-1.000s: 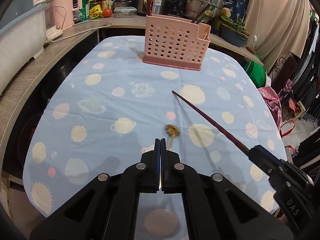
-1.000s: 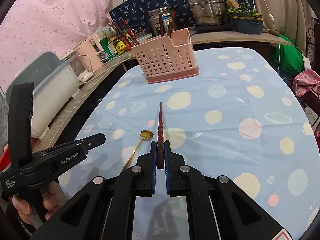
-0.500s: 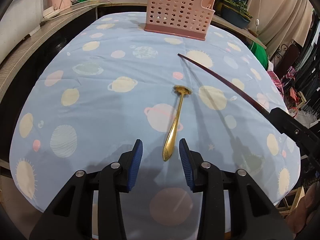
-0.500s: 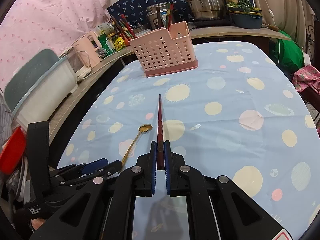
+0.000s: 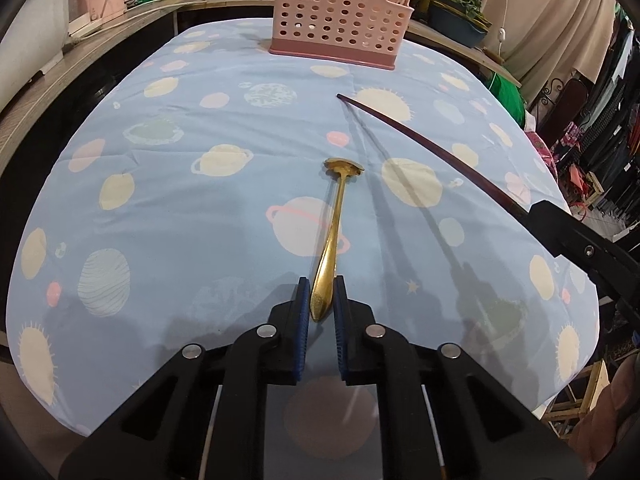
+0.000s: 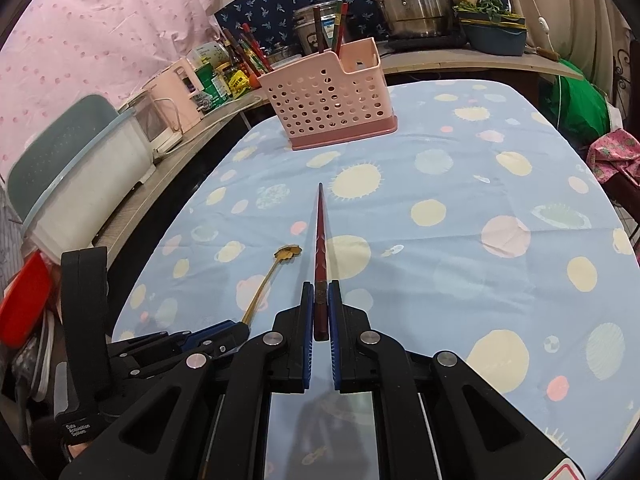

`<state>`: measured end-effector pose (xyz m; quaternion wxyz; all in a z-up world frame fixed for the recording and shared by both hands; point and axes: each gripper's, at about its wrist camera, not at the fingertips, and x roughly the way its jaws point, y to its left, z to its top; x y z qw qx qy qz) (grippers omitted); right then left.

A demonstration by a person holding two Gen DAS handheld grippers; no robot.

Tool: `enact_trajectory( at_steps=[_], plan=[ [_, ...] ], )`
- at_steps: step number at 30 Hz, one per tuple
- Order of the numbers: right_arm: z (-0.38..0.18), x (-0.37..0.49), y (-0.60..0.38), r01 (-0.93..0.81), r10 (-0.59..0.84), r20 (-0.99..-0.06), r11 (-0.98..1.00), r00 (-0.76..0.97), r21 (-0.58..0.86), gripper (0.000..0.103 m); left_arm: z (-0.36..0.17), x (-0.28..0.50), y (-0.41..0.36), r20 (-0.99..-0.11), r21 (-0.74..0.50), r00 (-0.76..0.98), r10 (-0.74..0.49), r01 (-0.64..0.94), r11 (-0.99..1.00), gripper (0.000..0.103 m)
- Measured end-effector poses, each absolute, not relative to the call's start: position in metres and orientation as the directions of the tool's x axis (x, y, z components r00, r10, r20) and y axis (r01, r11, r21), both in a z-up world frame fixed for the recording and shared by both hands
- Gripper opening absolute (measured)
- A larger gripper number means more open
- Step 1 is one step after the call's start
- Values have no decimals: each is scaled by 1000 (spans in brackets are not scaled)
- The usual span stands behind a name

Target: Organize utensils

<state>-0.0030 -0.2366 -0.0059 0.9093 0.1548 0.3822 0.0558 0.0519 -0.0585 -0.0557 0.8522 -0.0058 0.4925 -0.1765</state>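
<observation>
A gold spoon [image 5: 335, 229] lies on the blue planet-print tablecloth [image 5: 180, 208], bowl end away from me. My left gripper [image 5: 322, 294] has its pads on both sides of the spoon's handle end, closed onto it. The spoon also shows in the right wrist view [image 6: 267, 282]. My right gripper [image 6: 321, 300] is shut on a dark red chopstick [image 6: 320, 236] that points forward above the cloth; it shows in the left wrist view [image 5: 432, 148] too. A pink perforated utensil basket [image 5: 340, 12] stands at the far end of the table, also in the right wrist view [image 6: 326, 94].
A wooden counter [image 6: 192, 136] runs along the left and back with a white appliance [image 6: 84, 172], bottles, steel pots [image 6: 412, 4] and a blue basin [image 6: 494, 34]. Clothes and a pink bag [image 6: 614, 152] crowd the right side.
My left gripper opened, drew back along the spoon to its handle end, then closed onto it. My right gripper kept hold of the chopstick, nearly still.
</observation>
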Motion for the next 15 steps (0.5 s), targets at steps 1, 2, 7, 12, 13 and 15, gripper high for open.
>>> enact_trajectory(
  at_steps=[1,2,7,12,13,15],
  plan=[
    [-5,-3,-237,17,219,-677,946,703,324,7,-54,52,-58,-835,-186,455,-308,293,938,11],
    [-5,-4,-237,17,220,-675,945,704,325,7,-51,52,-57,-832,-188,461,-310,292,938,11],
    [3,-4,-239,12,221,-660,944,718,329,7,-23,53,-53,-795,-199,512,-325,285,938,10],
    [16,-5,-240,-2,222,-635,945,740,328,7,9,61,-47,-752,-211,567,-337,277,937,9],
    [19,-4,-241,-4,222,-629,945,745,328,7,14,63,-46,-745,-212,575,-338,276,937,9],
    [26,-4,-242,-8,221,-616,944,756,329,7,22,68,-45,-737,-206,588,-333,274,939,1]
  ],
)
